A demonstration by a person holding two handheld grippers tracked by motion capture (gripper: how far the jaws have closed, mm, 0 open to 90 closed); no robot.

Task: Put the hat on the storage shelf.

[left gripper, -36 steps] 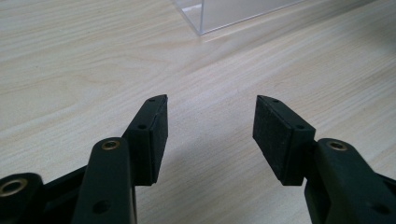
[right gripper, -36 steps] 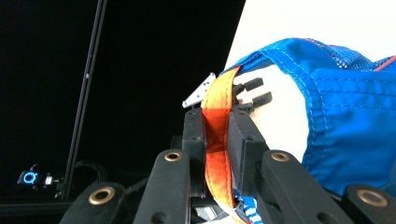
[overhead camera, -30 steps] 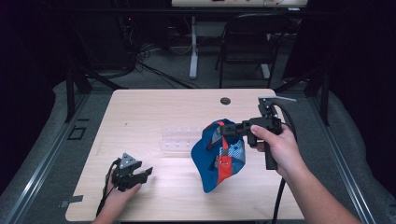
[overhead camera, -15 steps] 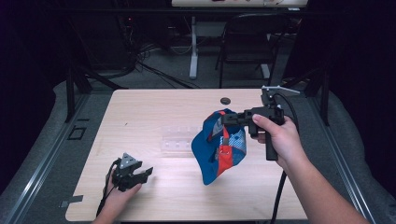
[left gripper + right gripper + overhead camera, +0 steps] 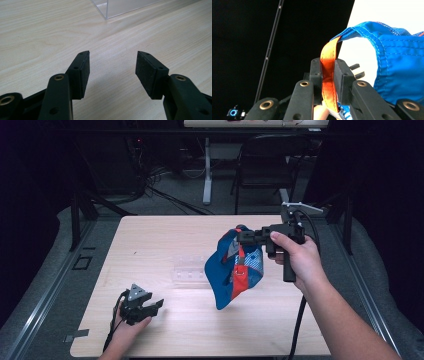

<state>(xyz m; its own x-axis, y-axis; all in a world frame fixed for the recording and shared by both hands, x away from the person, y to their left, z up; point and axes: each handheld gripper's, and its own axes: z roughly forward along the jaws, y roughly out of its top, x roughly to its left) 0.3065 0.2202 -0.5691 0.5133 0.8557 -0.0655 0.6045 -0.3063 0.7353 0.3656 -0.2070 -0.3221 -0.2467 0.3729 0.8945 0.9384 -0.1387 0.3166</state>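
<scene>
A blue cap (image 5: 231, 270) with an orange-red strap hangs in the air over the right half of the wooden table (image 5: 165, 235). My right gripper (image 5: 240, 237) holds it from the right, shut on the orange strap (image 5: 327, 75), which runs up between the two pads to the blue fabric (image 5: 397, 65). My left gripper (image 5: 152, 306) rests low at the table's front left, and its jaws (image 5: 112, 70) stand open with only bare wood between them.
A clear plastic box (image 5: 190, 270) lies on the table just left of the hanging cap, its corner (image 5: 107, 12) ahead of the left gripper. A metal chair (image 5: 270, 165) and table legs stand on the floor beyond the far edge.
The right hand has lifted the cap higher and a little away from the table's front. The left hand has kept still.
</scene>
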